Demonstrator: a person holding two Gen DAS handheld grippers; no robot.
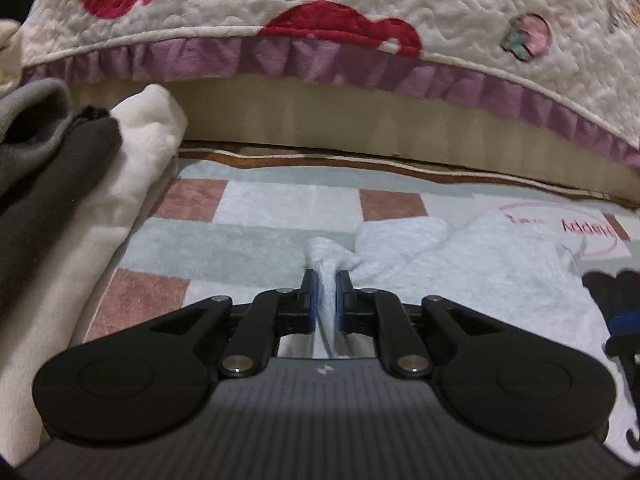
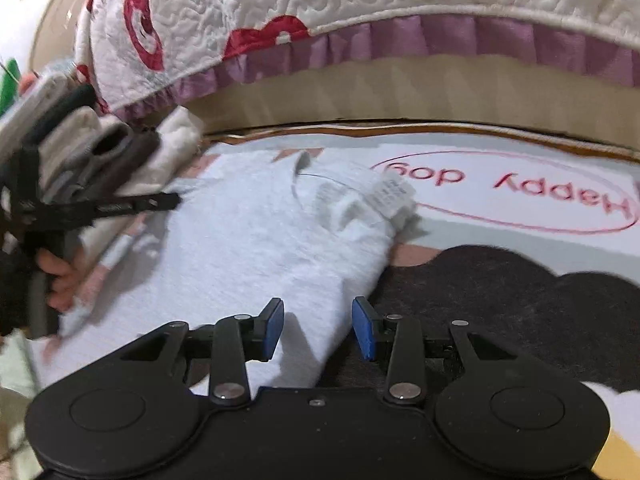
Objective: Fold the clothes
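The pale blue garment (image 2: 256, 248) lies spread on the checked rug (image 1: 280, 204) in front of the bed's quilt (image 1: 400, 12), beside a stack of folded clothes (image 1: 80, 168) on my left — one bunched edge of it is clamped between the jaws of my left gripper (image 1: 325, 292). My right gripper (image 2: 318, 326) hovers with its jaws apart over the garment's near edge, next to a dark cloth (image 2: 500, 292), gripping nothing. To fold this well, I judge I should close the right jaws on one layer only, level with the left pinch, then carry both edges across together — taut enough to keep the crease straight, without dragging the rug.
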